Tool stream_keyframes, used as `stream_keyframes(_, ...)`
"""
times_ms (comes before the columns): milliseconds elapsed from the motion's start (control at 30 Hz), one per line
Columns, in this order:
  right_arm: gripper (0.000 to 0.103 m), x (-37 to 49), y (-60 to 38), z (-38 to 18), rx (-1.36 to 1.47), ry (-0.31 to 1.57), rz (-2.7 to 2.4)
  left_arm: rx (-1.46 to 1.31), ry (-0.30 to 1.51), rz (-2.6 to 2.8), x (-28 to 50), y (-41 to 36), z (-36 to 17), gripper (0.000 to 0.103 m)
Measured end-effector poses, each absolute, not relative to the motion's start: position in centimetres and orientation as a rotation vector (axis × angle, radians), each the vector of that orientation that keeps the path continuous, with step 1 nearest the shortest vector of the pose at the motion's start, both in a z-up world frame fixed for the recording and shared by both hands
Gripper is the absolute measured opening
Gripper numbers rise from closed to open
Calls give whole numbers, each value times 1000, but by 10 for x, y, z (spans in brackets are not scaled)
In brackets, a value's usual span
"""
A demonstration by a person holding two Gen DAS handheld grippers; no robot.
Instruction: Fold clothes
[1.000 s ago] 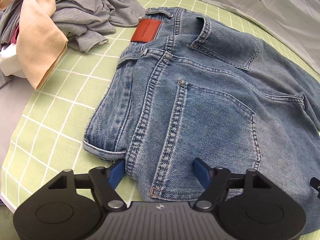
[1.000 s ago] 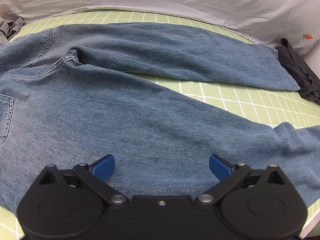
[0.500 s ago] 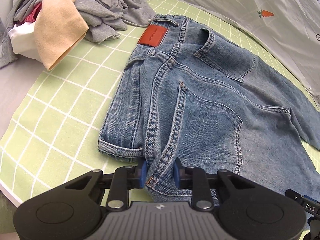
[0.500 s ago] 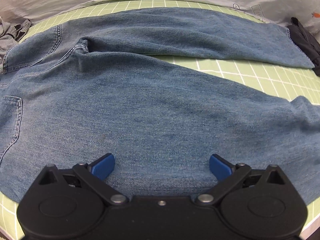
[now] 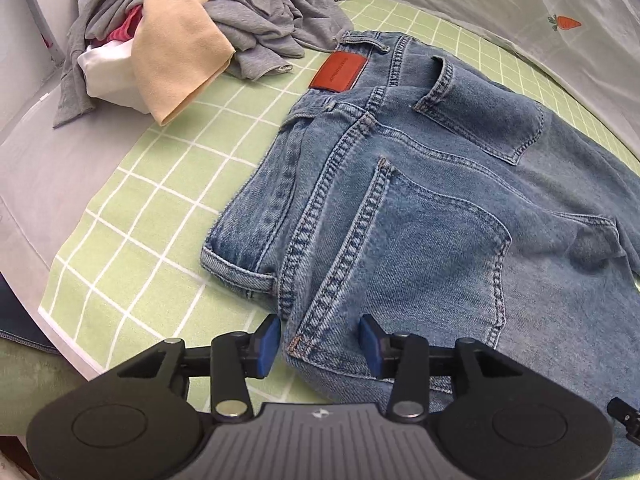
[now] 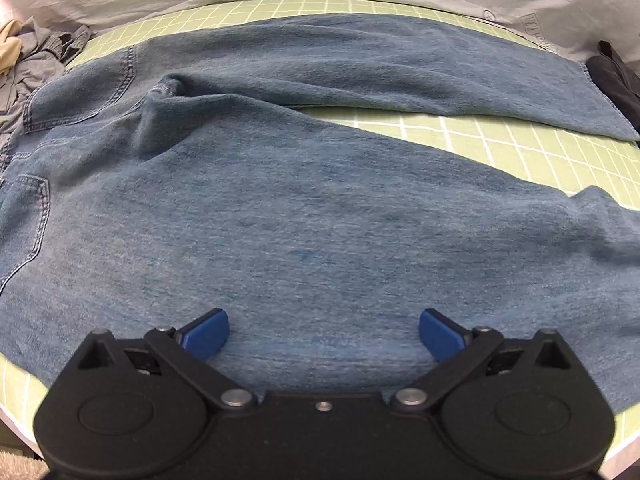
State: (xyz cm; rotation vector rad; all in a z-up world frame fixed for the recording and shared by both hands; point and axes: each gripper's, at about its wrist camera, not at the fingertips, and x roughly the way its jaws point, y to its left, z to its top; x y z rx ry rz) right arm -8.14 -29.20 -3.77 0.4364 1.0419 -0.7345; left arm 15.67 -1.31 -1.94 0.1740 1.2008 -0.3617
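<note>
Blue jeans (image 5: 420,216) lie back side up on a green checked sheet (image 5: 152,208), with a red leather patch (image 5: 338,71) at the waistband. My left gripper (image 5: 320,344) straddles the near waistband corner by the back pocket, its blue pads part open with denim between them. In the right wrist view the jeans (image 6: 304,216) spread out with both legs running right. My right gripper (image 6: 324,332) is wide open, low over the near leg's edge, holding nothing.
A pile of grey, beige, white and red clothes (image 5: 176,36) sits at the far left of the sheet. A dark garment (image 6: 616,76) lies at the far right. White bedding with a carrot print (image 5: 564,22) lies behind.
My left gripper closed on the jeans' waistband corner half a second ago and has now opened partway. The near side of the jeans has lifted and bunched. My right gripper stays open.
</note>
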Motion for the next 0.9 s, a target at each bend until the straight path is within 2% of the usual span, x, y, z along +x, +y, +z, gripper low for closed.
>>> stream_keyframes(267, 103, -144, -358, -27, 484, 956, -906, 218, 1141, -306, 114, -39, -2, 57)
stream_keyframes(467, 103, -202, -412, -19, 490, 968, -974, 182, 1140, -277, 72, -78, 9, 57)
stream_keyframes(900, 103, -310, -508, -16, 494, 929, -1028, 298, 1134, -428, -48, -208, 0, 57)
